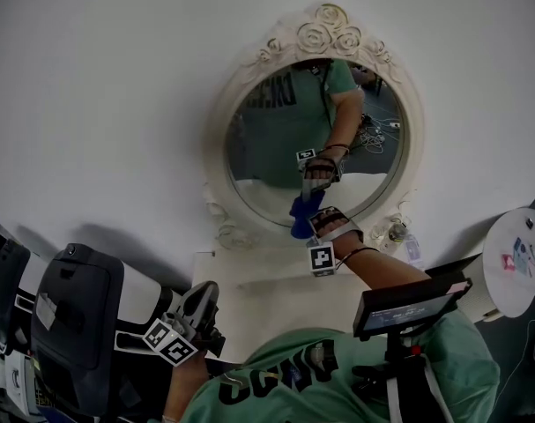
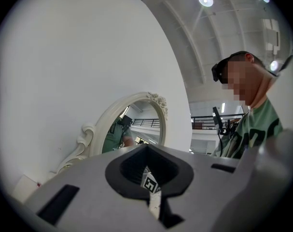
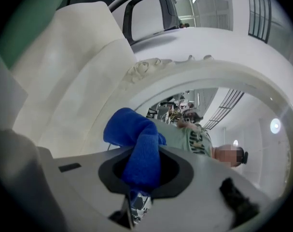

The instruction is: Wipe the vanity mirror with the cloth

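Fuzzy blue cloth (image 3: pixel 139 149) at oval, rose-carved mirror (image 1: pixel 267 148)

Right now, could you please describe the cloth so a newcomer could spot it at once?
Against the white wall stands an oval mirror in an ornate cream frame. At its lower edge, the right gripper holds the cloth: the only bright blue thing there.

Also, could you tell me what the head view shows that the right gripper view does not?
Only the head view shows the left gripper, held low and off to the side, and a round white table. Only the right gripper view shows, close up, the right gripper closed on the blue cloth. Both show the cloth at the white-framed vanity mirror.
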A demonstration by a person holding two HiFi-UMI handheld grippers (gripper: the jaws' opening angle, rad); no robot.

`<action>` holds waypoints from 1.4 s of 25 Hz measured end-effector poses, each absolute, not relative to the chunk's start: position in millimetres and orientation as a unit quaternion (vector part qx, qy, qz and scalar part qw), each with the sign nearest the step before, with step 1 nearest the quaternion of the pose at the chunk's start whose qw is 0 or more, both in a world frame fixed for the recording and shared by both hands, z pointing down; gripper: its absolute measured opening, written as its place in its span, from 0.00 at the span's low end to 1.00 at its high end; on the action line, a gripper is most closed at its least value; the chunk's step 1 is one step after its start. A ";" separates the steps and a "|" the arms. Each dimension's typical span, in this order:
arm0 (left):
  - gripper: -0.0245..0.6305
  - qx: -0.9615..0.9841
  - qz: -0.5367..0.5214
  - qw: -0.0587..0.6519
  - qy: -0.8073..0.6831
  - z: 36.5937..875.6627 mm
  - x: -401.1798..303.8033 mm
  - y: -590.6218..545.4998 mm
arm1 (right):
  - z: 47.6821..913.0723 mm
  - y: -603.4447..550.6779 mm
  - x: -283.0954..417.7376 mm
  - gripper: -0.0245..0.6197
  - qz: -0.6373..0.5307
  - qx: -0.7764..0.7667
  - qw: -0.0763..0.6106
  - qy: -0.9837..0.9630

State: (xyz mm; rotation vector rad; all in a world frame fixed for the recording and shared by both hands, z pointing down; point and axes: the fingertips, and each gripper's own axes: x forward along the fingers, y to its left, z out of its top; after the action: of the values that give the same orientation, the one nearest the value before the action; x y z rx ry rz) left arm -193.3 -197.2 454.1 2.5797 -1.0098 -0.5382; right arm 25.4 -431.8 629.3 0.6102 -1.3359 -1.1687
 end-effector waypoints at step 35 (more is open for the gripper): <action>0.04 0.912 -0.185 0.171 -0.324 456.0 -173.2 -213.6 | 700.9 -444.1 120.0 0.12 -0.434 0.244 0.687 -0.529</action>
State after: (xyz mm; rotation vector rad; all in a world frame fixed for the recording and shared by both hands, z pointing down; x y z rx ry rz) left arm -173.2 -213.6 456.0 2.5890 -0.9193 -0.5254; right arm 120.0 -444.1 700.9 0.5458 -1.1834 -0.9719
